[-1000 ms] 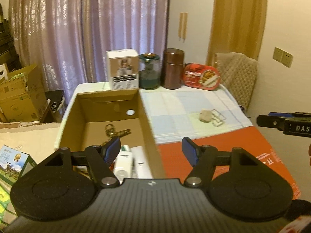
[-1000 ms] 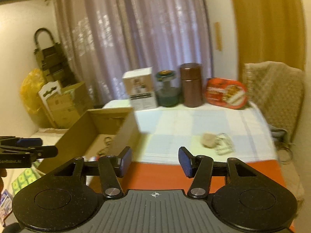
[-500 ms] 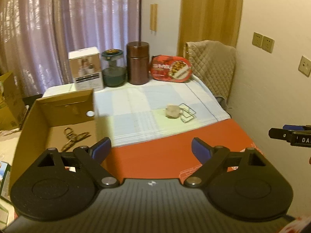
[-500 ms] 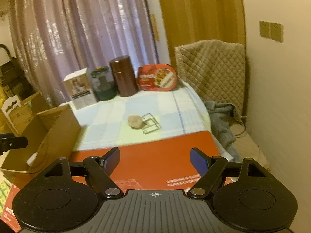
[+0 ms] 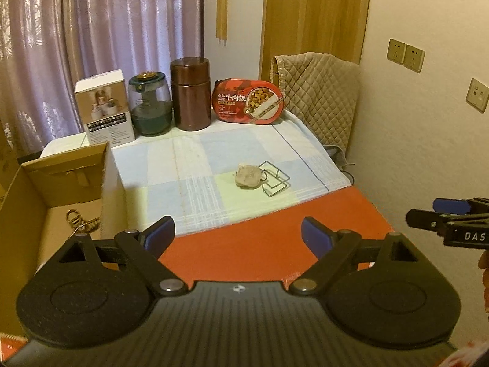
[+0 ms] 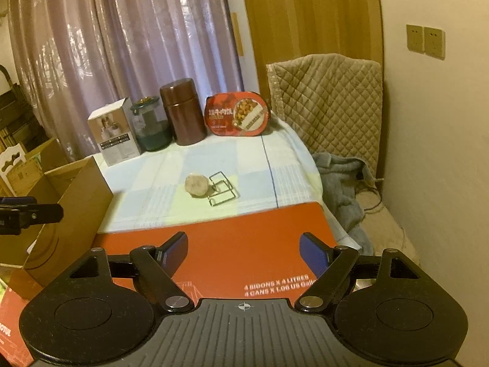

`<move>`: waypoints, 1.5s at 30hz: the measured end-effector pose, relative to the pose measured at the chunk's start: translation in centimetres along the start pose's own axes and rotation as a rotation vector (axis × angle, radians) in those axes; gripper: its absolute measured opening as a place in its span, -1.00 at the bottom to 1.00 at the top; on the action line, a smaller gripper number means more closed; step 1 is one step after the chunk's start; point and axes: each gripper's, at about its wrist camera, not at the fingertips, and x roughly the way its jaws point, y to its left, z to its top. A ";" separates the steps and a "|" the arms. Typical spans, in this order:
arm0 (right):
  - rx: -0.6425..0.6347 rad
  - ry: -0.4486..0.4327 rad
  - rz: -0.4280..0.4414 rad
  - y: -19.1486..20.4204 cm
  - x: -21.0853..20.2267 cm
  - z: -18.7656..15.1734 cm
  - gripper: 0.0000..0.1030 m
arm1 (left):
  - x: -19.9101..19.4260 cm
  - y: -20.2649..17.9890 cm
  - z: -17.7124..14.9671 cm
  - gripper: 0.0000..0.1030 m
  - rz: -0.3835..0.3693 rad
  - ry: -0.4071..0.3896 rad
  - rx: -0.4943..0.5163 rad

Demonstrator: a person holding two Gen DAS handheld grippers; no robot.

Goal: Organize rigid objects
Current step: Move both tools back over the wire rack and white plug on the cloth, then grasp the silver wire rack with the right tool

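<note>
A small room with warm, dim light

A long pale purple curtain (image 5: 91,39) fills the upper left of the frame. Next to it is a strip of cream wall (image 5: 235,15), then a tall wooden panel (image 5: 318,12) in the upper middle. On the right wall, yellow wall plugs (image 5: 406,55) sit up high. A chair with a soft tan quilted cover (image 6: 327,104) stands in the corner. A grey cloth (image 6: 342,189) lies on the floor below it.

You see a beige, rounded lump (image 5: 247,176) lying flat on the checked cloth (image 5: 195,165), touching a bent wire stand (image 5: 274,180) on its right. A cardboard box (image 5: 61,183) stands open at left, holding scissors (image 5: 81,221).
</note>
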 end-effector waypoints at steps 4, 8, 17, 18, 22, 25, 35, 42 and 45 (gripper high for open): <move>-0.032 -0.001 0.011 0.2 2.5 1.0 0.50 | 2.4 -0.5 1.2 0.70 0.009 -0.004 0.009; -0.069 0.003 0.019 0.2 5.7 1.9 0.50 | 5.8 -0.5 2.3 0.70 0.015 -0.005 -0.013; -0.112 0.043 0.043 -0.2 14.2 3.2 0.50 | 13.1 0.8 3.1 0.70 0.033 0.032 -0.071; -0.114 0.046 0.046 -0.2 15.0 3.3 0.50 | 13.7 1.0 3.1 0.70 0.036 0.036 -0.075; -0.133 0.050 0.060 -0.1 17.7 3.5 0.50 | 16.3 1.8 3.4 0.70 0.042 0.053 -0.098; -0.145 0.047 0.065 0.0 19.5 3.6 0.50 | 17.8 2.4 3.7 0.70 0.044 0.055 -0.117; -0.163 0.037 0.108 0.3 24.3 3.3 0.50 | 21.2 4.0 3.7 0.70 0.071 0.066 -0.152; -0.178 0.029 0.126 0.8 26.2 3.5 0.50 | 22.3 5.4 2.9 0.70 0.113 0.080 -0.173; -0.187 0.031 0.125 0.9 27.1 3.5 0.50 | 22.7 5.6 2.6 0.70 0.119 0.085 -0.176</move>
